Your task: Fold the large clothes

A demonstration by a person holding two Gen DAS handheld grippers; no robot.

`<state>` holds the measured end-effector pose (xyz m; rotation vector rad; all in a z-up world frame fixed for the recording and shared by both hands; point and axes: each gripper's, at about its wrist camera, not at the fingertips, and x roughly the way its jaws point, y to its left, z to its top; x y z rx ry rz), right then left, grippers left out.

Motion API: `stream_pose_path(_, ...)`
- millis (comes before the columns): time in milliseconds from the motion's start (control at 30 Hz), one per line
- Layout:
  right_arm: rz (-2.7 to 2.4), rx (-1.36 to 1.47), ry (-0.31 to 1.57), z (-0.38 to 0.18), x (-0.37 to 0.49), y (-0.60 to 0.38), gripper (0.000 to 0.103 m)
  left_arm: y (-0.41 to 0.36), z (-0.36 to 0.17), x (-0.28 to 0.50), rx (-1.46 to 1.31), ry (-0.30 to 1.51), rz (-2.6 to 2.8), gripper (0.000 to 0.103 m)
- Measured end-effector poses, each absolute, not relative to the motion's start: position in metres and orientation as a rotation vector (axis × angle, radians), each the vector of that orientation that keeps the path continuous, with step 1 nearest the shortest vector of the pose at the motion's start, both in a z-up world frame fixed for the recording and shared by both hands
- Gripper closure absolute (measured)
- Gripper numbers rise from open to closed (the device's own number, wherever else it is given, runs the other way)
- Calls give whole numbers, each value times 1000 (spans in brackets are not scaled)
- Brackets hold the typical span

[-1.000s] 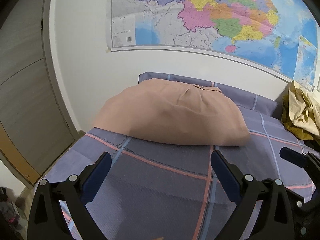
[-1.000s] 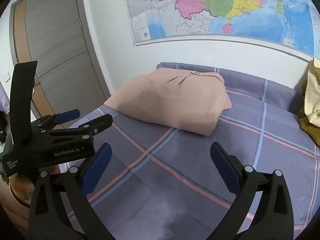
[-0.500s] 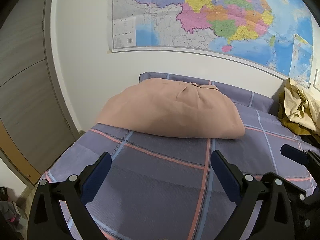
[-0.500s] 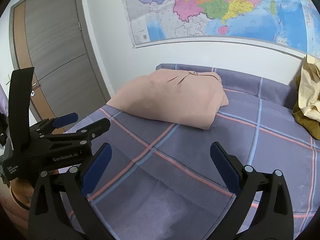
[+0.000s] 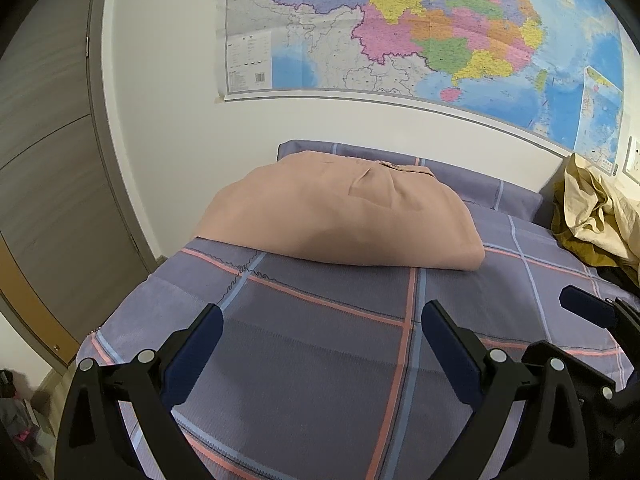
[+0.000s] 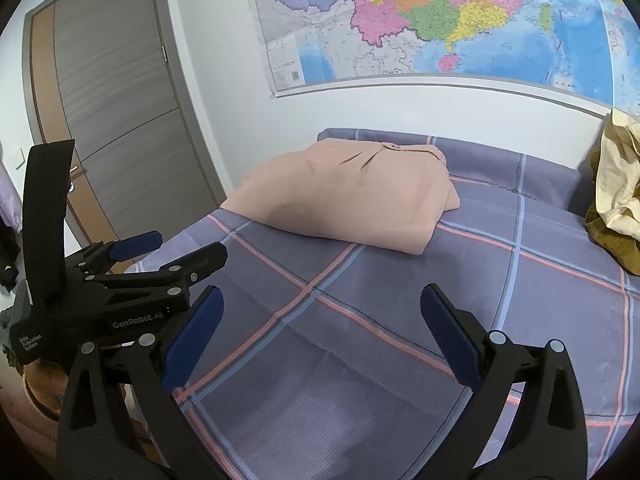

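Both grippers, left gripper (image 5: pixel 320 320) and right gripper (image 6: pixel 322 304), hang with fingers spread apart, holding nothing, above the near bedsheet (image 5: pixel 320 360). Far beyond lies the folded pink garment (image 5: pixel 340 220), smooth, rounded, collar toward the wall.

2 claws (image 5: pixel 320 320) (image 6: pixel 320 312), 1 folded pink garment (image 5: pixel 340 216), 1 yellow clothes heap (image 5: pixel 596 208), 1 bed (image 5: pixel 320 380) — 1 wall map (image 5: pixel 420 32), 1 door (image 6: pixel 120 120)

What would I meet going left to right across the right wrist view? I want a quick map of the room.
Door → left gripper → folded peach garment on the bed → crumpled yellow clothes at the right edge.
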<state>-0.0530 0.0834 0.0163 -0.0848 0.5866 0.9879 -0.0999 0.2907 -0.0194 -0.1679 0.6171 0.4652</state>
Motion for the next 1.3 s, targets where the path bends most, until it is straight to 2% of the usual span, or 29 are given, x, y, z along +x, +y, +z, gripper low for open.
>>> stream_pose_path(1300, 984, -67, 601, 12, -52, 80, 6, 291, -29, -102, -157, 637, 476, 7)
